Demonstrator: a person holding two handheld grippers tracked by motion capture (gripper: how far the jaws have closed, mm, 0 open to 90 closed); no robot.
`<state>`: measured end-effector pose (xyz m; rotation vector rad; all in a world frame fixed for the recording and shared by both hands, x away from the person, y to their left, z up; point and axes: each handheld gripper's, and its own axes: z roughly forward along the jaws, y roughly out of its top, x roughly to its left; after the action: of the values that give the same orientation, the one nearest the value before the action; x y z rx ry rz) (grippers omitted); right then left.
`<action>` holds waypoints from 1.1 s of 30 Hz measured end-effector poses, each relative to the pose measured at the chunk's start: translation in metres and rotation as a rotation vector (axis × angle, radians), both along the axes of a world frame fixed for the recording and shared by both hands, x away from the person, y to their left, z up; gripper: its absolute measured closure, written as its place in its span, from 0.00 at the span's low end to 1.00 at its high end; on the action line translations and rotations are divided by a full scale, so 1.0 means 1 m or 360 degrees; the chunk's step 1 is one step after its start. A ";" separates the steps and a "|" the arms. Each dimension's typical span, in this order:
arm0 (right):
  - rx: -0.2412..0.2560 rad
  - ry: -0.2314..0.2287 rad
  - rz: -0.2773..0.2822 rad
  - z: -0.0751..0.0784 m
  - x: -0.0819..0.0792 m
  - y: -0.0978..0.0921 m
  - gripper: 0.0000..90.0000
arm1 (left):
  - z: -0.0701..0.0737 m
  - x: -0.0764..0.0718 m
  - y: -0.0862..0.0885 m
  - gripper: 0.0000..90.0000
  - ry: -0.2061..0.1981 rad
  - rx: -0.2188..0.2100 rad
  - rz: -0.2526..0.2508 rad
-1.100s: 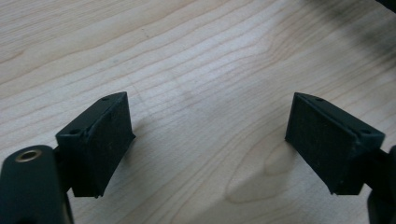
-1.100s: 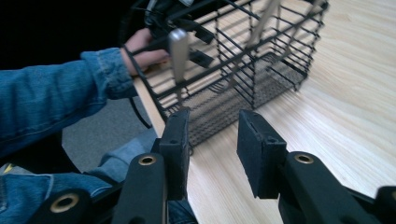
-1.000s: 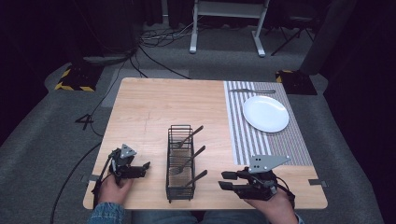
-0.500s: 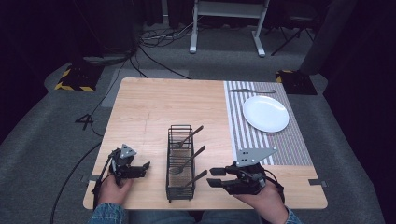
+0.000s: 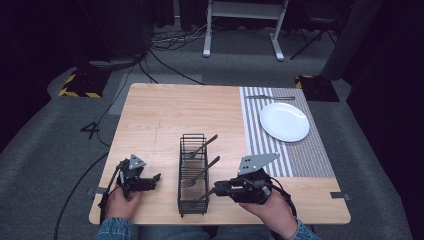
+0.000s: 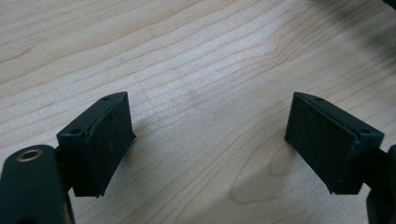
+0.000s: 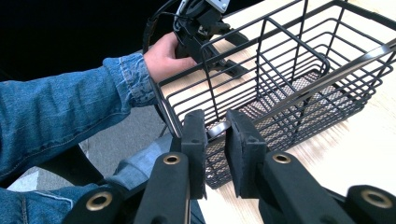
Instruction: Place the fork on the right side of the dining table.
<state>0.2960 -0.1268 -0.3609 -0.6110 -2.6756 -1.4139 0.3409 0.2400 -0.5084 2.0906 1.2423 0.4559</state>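
Light wooden table (image 5: pixel 170 115) carries a black wire cutlery basket (image 5: pixel 193 172) near its front edge, between my hands. Metal utensils lean over its right wall, handles out for easy pinching. My right gripper (image 7: pixel 215 135) is nearly closed around the nearest silver handle (image 7: pixel 218 129). My left gripper (image 6: pixel 208 135) rests spread wide, empty, beside the basket.

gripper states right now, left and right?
Left hand-held gripper: open, jaws wide apart over the bare table, holding nothing.
Right hand-held gripper: shut on the utensil handle at the near end of the wire basket.
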 end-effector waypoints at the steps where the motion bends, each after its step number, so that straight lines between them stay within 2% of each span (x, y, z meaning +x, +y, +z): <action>1: -0.0010 -0.0005 -0.0003 0.001 0.000 0.000 0.87 | 0.000 0.000 0.000 0.17 0.0000 -0.0001 0.0001; 11: -0.0118 -0.0153 0.0035 0.013 -0.015 0.009 0.88 | 0.000 0.000 0.000 0.17 0.0000 -0.0001 0.0001; 15: -0.0140 -0.0181 0.0045 0.015 -0.019 0.012 0.89 | 0.000 0.000 0.000 0.17 0.0000 0.0000 -0.0001; 21: -0.0102 -0.0230 0.0016 0.022 -0.020 0.009 0.91 | 0.000 0.000 0.000 0.17 0.0000 -0.0001 0.0001; 24: -0.0076 -0.0246 0.0010 0.025 -0.019 0.006 0.96 | 0.000 0.000 0.000 0.17 0.0000 -0.0002 0.0001; 25: -0.0040 -0.0259 0.0004 0.029 -0.019 0.003 0.96 | 0.000 0.000 0.000 0.17 0.0001 0.0000 0.0000; 33: 0.0057 -0.0287 -0.0014 0.045 -0.018 -0.005 0.96 | 0.000 0.000 0.000 0.17 -0.0001 -0.0001 0.0001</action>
<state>0.2782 -0.1322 -0.3155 -0.5162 -2.7779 -1.5874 0.3409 0.2399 -0.5085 2.0894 1.2428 0.4559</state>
